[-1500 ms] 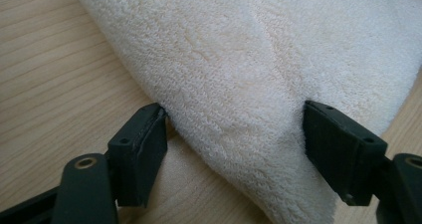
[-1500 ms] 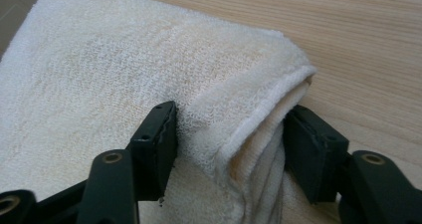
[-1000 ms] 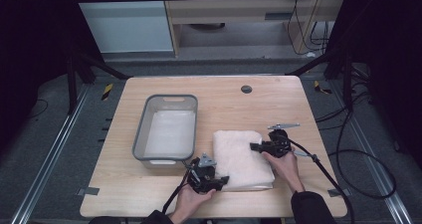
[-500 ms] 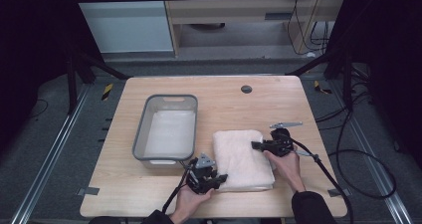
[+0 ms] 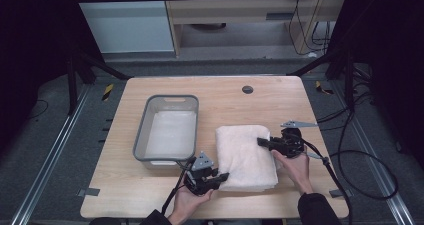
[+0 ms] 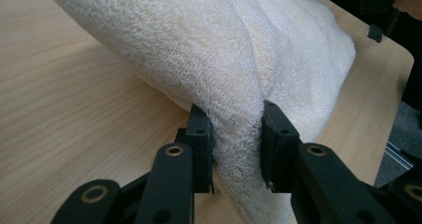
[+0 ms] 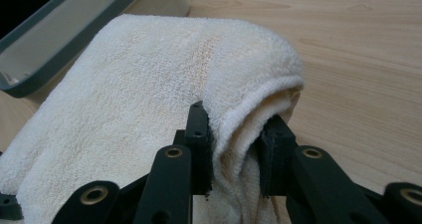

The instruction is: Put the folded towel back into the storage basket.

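Observation:
A folded cream towel (image 5: 247, 155) lies on the wooden table (image 5: 225, 92), right of centre. My left gripper (image 5: 222, 176) is shut on the towel's near left corner. In the left gripper view the jaws pinch a fold of the towel (image 6: 224, 45) at my left gripper (image 6: 236, 122), and the cloth rises off the wood. My right gripper (image 5: 262, 142) is shut on the towel's right edge near the far corner. In the right gripper view my right gripper (image 7: 234, 122) squeezes the rolled edge of the towel (image 7: 139, 84), which is lifted slightly.
A grey plastic tray (image 5: 142, 130) with nothing in it stands just left of the towel, and its rim (image 7: 50, 50) is close behind the cloth. A small dark round hole (image 5: 247, 89) marks the far table. Cables trail from both grippers off the near edge.
Both grippers have risen a little, with the towel's gripped edges coming up off the table. The left gripper has shifted slightly toward the towel's corner.

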Demonstrator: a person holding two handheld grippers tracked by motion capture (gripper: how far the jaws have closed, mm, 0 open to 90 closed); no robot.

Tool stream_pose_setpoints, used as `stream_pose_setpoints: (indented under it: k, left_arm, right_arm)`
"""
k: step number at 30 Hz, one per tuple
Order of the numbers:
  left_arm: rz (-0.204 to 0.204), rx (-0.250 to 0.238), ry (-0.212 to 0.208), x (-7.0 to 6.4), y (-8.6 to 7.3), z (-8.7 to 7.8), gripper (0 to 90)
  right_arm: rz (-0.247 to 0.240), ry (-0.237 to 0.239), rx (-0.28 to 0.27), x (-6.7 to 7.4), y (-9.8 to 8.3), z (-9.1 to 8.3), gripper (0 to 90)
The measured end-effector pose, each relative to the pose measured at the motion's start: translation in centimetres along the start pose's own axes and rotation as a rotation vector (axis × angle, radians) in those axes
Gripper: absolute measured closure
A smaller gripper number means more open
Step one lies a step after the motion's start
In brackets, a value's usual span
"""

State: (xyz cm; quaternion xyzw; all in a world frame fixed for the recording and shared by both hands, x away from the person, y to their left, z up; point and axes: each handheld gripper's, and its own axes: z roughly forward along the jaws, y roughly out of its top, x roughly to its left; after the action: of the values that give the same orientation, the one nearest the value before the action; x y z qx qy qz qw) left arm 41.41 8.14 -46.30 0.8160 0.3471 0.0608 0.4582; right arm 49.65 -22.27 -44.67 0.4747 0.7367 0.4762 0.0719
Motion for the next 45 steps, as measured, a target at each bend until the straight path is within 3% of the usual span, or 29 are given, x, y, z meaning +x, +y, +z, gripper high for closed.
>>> stream_pose_setpoints:
  k: [16, 32, 40, 45]
  left_arm:
    - [0.018, -0.094, 0.005, -0.4, 1.6, -2.4, 70.4]
    - [0.039, -0.167, 0.026, -0.3, 3.4, -4.6, 71.2]
    - [0.053, -0.223, 0.038, -0.2, 5.0, -5.6, 71.3]
    - [0.06, -0.234, 0.054, 0.0, 5.8, -6.0, 71.3]
  right_arm:
    - [-0.035, -0.014, -0.092, 1.7, 1.4, -1.7, 71.6]
    - [-0.048, -0.019, -0.155, 2.9, 2.9, -1.7, 71.7]
    - [-0.063, -0.034, -0.225, 3.7, 4.3, -2.5, 71.7]
    - [-0.045, -0.031, -0.263, 3.9, 5.0, -2.6, 71.7]
